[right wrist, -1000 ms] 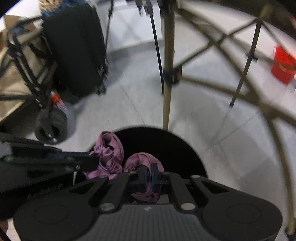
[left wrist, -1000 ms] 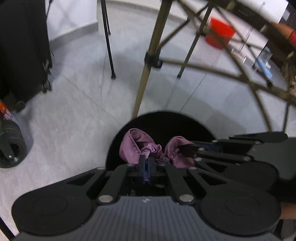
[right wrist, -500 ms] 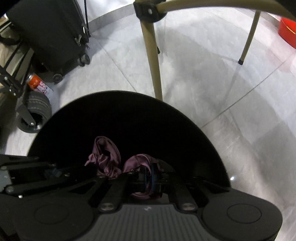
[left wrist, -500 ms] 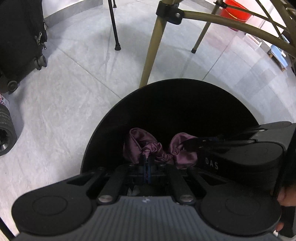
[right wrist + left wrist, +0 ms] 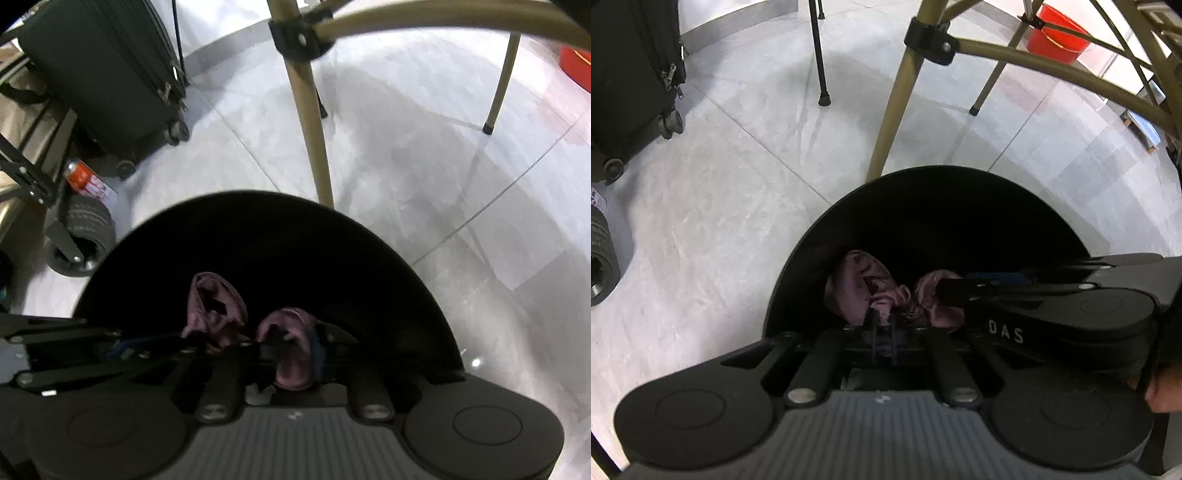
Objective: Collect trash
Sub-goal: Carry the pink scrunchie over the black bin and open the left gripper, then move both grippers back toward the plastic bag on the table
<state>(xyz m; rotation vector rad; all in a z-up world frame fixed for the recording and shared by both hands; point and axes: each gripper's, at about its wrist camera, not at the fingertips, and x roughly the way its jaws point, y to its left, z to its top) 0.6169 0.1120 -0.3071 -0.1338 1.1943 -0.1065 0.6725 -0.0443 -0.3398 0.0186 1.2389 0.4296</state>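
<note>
A crumpled purple cloth (image 5: pixel 864 291) hangs between both grippers, inside the mouth of a round black bin (image 5: pixel 960 192). My left gripper (image 5: pixel 882 325) is shut on one end of the cloth. My right gripper (image 5: pixel 295 350) is shut on the other end (image 5: pixel 291 347). The right gripper's black fingers (image 5: pixel 1015 284) enter the left wrist view from the right. The left gripper's arm (image 5: pixel 92 343) crosses the right wrist view from the left. The bin (image 5: pixel 258 214) fills the lower middle there; its inside is dark.
Bronze table legs (image 5: pixel 894 110) stand just behind the bin on a grey tiled floor (image 5: pixel 701 206). A black suitcase (image 5: pixel 107 74) and a cart wheel (image 5: pixel 85 229) are at the left. A red bucket (image 5: pixel 1056 33) is far back right.
Both grippers dropped with the cloth from above the bin's rim into its mouth; the bin now fills more of both views. Both stay shut on the cloth.
</note>
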